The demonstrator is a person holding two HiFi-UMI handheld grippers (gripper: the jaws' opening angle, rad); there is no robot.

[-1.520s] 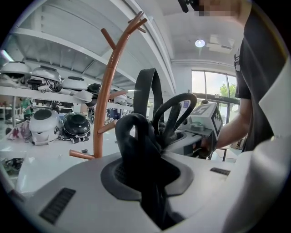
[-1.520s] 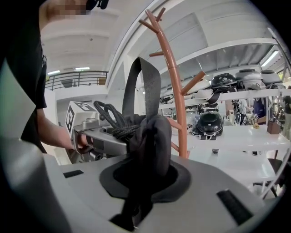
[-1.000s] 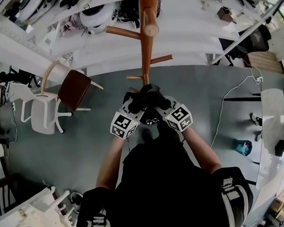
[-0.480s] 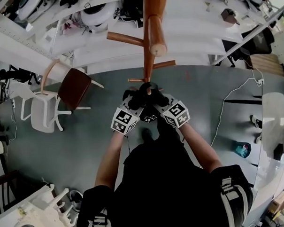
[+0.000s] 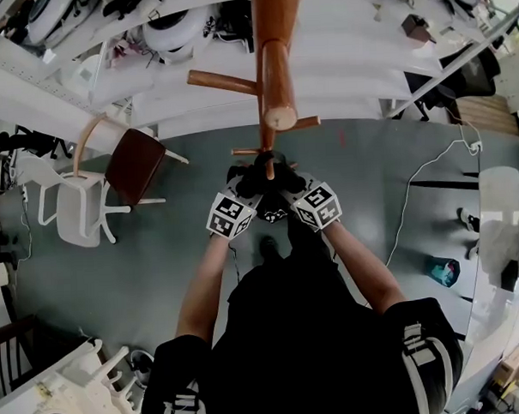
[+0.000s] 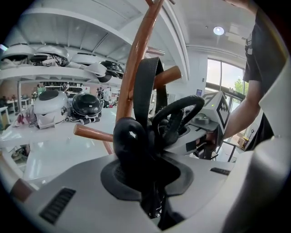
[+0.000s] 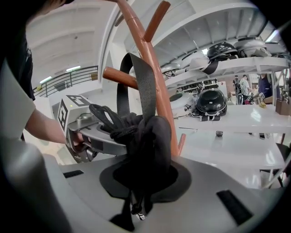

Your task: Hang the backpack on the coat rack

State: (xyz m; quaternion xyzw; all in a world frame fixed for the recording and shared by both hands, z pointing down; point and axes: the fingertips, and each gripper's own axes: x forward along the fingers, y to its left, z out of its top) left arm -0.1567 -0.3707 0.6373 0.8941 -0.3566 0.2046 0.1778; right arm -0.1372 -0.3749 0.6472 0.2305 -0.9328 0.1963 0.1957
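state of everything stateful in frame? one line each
left gripper: shut on backpack
right gripper: shut on backpack
backpack: held by both grippers
strap: looped over a peg
coat rack: upright
brown chair: upright, unoccupied

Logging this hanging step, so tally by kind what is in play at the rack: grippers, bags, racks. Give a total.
grippers: 2 (left gripper, right gripper), the jaws of each shut on the backpack
backpack: 1
coat rack: 1
total: 4
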